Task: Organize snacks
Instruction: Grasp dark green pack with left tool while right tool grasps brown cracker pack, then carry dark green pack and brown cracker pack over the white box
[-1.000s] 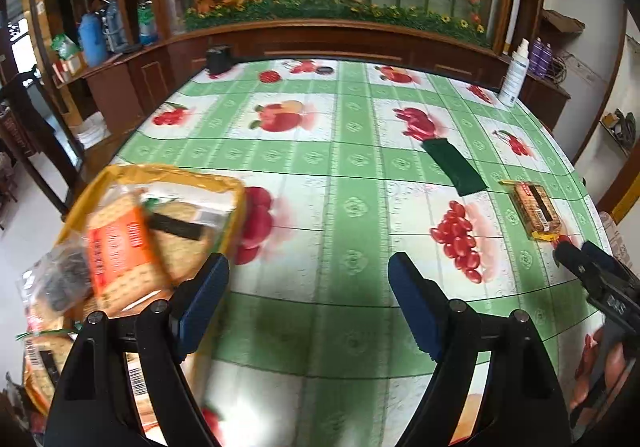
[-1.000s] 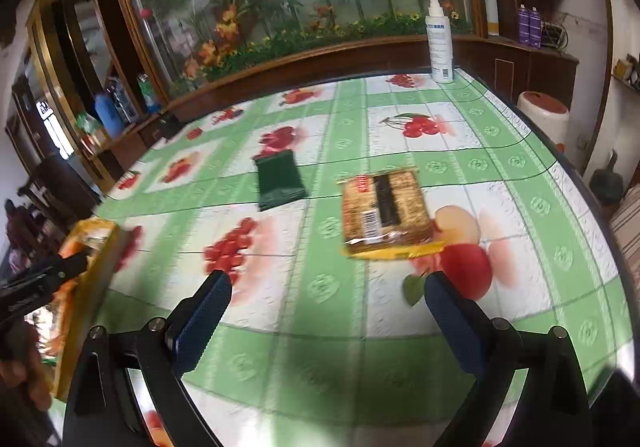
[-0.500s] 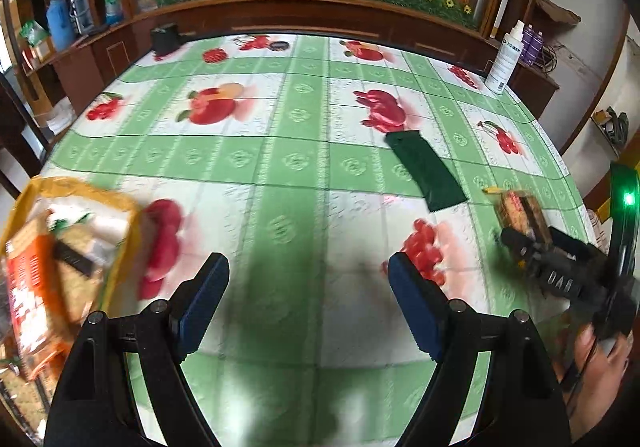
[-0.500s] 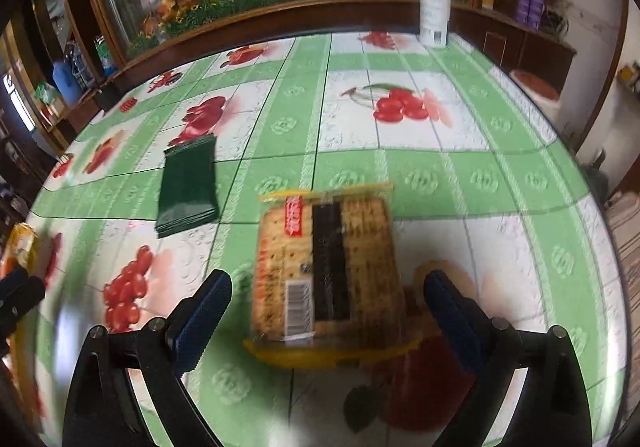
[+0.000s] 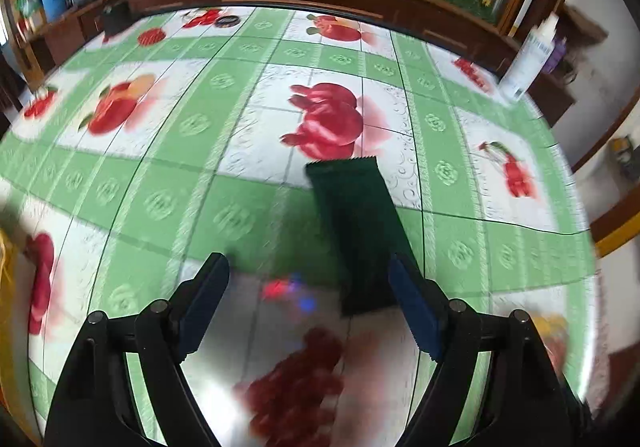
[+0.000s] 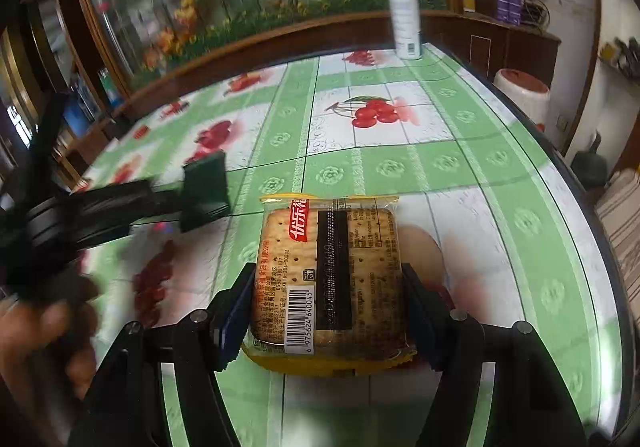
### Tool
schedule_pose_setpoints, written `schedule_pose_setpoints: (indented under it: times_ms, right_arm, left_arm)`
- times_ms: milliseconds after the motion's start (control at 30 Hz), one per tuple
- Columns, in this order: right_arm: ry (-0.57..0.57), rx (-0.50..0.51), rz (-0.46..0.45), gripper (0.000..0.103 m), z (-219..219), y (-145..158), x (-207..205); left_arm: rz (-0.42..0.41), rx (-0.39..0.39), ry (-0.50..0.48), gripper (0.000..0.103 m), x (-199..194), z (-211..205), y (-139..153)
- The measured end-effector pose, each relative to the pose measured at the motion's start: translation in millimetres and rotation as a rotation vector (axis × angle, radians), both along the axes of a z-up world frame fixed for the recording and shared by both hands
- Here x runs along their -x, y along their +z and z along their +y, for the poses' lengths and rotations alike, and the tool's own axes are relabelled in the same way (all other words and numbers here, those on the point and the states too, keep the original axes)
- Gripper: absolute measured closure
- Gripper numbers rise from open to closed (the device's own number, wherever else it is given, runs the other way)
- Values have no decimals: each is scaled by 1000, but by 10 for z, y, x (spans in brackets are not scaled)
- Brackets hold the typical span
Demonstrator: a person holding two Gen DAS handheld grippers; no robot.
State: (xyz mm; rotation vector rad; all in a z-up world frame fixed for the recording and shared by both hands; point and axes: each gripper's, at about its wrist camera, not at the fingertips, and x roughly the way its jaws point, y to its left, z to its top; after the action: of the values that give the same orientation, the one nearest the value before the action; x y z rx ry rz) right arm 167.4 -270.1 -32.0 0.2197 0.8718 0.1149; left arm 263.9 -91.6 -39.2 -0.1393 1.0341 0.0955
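A dark green snack packet [image 5: 356, 231] lies flat on the fruit-print tablecloth. My left gripper [image 5: 316, 299] is open, and the packet's near end sits just inside its right finger. In the right wrist view a clear cracker pack with a yellow edge [image 6: 328, 279] lies between the fingers of my right gripper [image 6: 326, 311], which have closed in against its two sides. The green packet [image 6: 204, 191] and the left gripper [image 6: 104, 207] show at the left of that view.
A white spray bottle [image 6: 406, 11] stands at the table's far edge; it also shows in the left wrist view [image 5: 528, 59]. A small dark tin [image 5: 226, 21] and a black box [image 5: 116, 17] sit at the far side. A yellow edge [image 5: 6, 287] shows at far left.
My left gripper moved right and forward, from the yellow snack basket to the green packet. My right gripper advanced onto the cracker pack and narrowed around it.
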Motion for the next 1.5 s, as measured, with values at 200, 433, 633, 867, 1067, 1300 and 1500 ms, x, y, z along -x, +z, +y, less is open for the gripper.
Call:
schedule_pose_setpoints:
  times_ms: [200, 433, 633, 867, 1067, 1300, 1500]
  right_arm:
    - [4, -69, -55, 33, -116, 192, 360]
    - [29, -107, -80, 33, -78, 276, 642]
    - [40, -113, -86, 33, -34, 298, 798]
    - [43, -125, -87, 33, -79, 310, 849]
    - [48, -132, -87, 33, -109, 315, 887]
    - [30, -153, -90, 33, -168, 349, 937]
    - [61, -162, -97, 33, -23, 377, 994]
  left_arm:
    - [-54, -66, 26, 14, -173, -162, -37]
    - [-65, -32, 7, 20, -242, -139, -45]
    - [-4, 84, 38, 24, -327, -73, 3]
    - [28, -6, 57, 13, -462, -218, -55]
    - [-5, -100, 29, 1, -477, -320, -138]
    - [-36, -113, -35, 59, -281, -205, -34]
    - [-54, -127, -81, 60, 50, -22, -37]
